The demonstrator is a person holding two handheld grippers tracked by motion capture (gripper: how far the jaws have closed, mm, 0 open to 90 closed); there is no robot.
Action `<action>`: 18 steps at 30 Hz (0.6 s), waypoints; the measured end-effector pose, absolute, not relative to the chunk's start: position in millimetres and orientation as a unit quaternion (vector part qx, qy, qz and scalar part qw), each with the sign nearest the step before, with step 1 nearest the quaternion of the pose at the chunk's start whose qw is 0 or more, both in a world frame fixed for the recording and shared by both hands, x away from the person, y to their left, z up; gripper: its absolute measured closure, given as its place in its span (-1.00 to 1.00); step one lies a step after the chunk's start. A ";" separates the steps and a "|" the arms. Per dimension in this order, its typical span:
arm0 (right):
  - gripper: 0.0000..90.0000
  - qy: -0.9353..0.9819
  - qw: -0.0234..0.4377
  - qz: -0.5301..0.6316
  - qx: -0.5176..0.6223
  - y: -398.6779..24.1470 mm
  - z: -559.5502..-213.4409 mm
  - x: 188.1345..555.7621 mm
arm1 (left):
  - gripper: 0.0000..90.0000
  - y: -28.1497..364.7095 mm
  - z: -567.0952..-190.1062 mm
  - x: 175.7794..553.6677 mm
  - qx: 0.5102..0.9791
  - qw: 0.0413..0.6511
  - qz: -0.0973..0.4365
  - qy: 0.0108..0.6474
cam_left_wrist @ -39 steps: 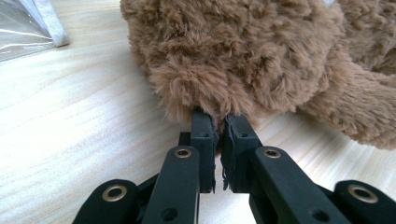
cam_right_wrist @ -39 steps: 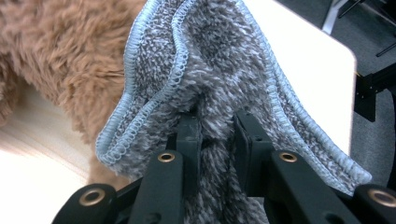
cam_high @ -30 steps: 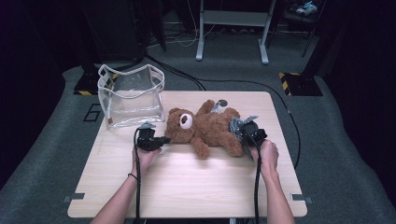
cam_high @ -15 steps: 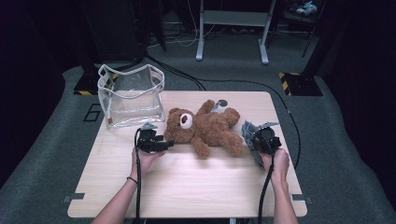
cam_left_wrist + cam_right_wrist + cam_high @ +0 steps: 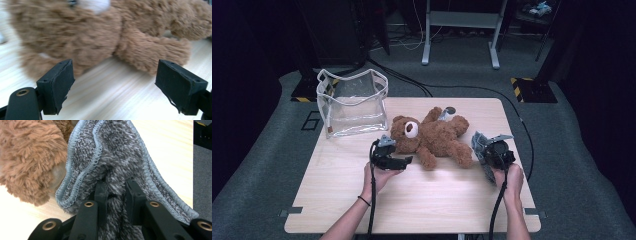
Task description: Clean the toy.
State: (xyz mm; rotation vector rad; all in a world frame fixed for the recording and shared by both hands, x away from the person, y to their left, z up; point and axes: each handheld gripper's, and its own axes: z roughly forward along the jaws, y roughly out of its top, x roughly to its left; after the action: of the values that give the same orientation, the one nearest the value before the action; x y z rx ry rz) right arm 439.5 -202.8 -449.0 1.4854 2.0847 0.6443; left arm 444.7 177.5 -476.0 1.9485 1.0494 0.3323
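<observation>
— Both hands have pulled back from the teddy bear [image 5: 434, 137], which lies mid-tabletop [image 5: 422, 210] beside the clear bag [image 5: 353, 102].

— Left tool [image 5: 115, 85] has just been opening, jaws wide, nothing between them. Right tool [image 5: 116, 195] is pinching the grey cloth [image 5: 117, 157].

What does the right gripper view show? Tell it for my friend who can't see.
The right gripper pinches a fuzzy grey cloth with a stitched blue-grey edge between its two black jaws. A brown teddy bear lies just left of the cloth on the light wooden table.
</observation>
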 end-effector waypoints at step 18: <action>0.64 0.762 0.246 0.239 0.549 -202.5 -450.7 437.9 | -0.72 108.5 -483.5 425.9 0.809 0.417 0.164 0.382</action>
State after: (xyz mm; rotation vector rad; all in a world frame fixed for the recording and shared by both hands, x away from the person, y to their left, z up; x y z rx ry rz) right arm 437.9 -202.5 -450.7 1.4989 2.0797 0.6530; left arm 425.9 108.5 -483.5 2.0297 0.9583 0.4121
